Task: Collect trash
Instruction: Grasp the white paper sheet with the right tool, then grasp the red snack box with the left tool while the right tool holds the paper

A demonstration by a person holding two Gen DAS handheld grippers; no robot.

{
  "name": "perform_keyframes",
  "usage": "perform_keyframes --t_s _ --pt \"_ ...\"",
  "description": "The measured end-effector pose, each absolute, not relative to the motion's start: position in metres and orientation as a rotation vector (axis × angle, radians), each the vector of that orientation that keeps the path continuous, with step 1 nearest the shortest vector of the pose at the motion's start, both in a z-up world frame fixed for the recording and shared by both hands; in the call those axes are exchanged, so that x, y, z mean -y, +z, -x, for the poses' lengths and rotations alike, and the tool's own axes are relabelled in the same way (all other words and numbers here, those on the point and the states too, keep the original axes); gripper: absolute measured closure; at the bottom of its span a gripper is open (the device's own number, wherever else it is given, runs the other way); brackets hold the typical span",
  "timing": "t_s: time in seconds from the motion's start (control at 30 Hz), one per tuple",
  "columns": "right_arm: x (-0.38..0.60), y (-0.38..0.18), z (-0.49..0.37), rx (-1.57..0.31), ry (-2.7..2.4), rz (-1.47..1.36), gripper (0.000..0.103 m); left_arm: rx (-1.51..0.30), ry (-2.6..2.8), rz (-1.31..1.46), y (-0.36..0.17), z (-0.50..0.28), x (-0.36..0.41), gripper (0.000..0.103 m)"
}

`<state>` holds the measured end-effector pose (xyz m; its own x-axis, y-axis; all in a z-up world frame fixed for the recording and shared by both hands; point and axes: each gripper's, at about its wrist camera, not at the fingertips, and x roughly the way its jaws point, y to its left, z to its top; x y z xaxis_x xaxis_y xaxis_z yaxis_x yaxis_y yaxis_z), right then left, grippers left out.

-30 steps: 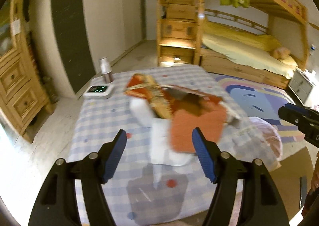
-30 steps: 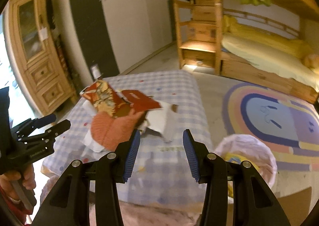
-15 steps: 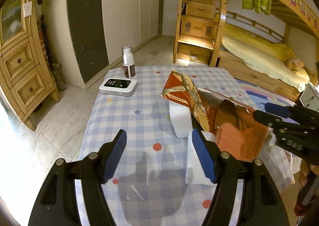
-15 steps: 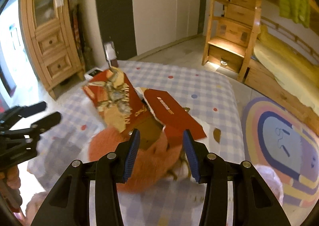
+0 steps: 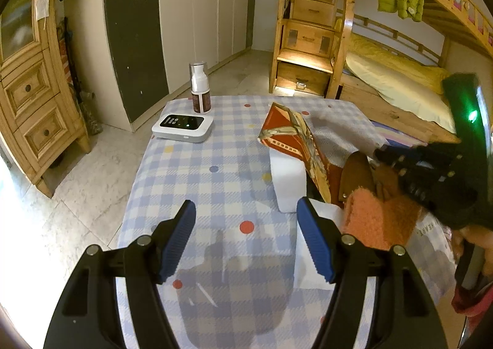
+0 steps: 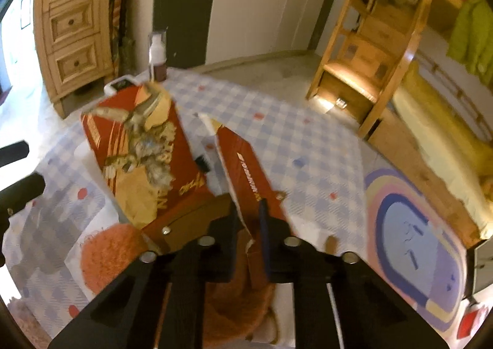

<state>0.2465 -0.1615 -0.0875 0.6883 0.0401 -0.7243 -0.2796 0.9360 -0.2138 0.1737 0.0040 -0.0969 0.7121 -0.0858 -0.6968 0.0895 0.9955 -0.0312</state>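
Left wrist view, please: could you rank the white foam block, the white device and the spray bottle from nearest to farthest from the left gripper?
From the left gripper:
1. White foam block, ahead, slightly right.
2. White device, far left.
3. Spray bottle, just behind the device.

A spray bottle [image 5: 199, 88] is seen at the far end of the table [image 5: 197, 182], a flat device [image 5: 183, 127] just before it. To their right, a torn box [image 5: 295, 145] is propped over a white block [image 5: 288, 182], a fuzzy cloth [image 5: 379, 221] lying nearer on paper. Behind the table, a bunk bed [image 5: 397, 87] is set along the wall.
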Motion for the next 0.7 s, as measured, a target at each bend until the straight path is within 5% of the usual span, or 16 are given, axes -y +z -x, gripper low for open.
perform_keyframes --t_s 0.37,0.7 --pt "0.225 -0.011 -0.182 -0.595 0.152 0.024 0.103 -0.764 -0.121 -0.021 -0.092 -0.164 0.011 0.037" --pt "0.224 -0.035 -0.139 -0.668 0.22 -0.057 0.103 -0.777 -0.125 -0.03 -0.099 -0.168 0.017 0.037"
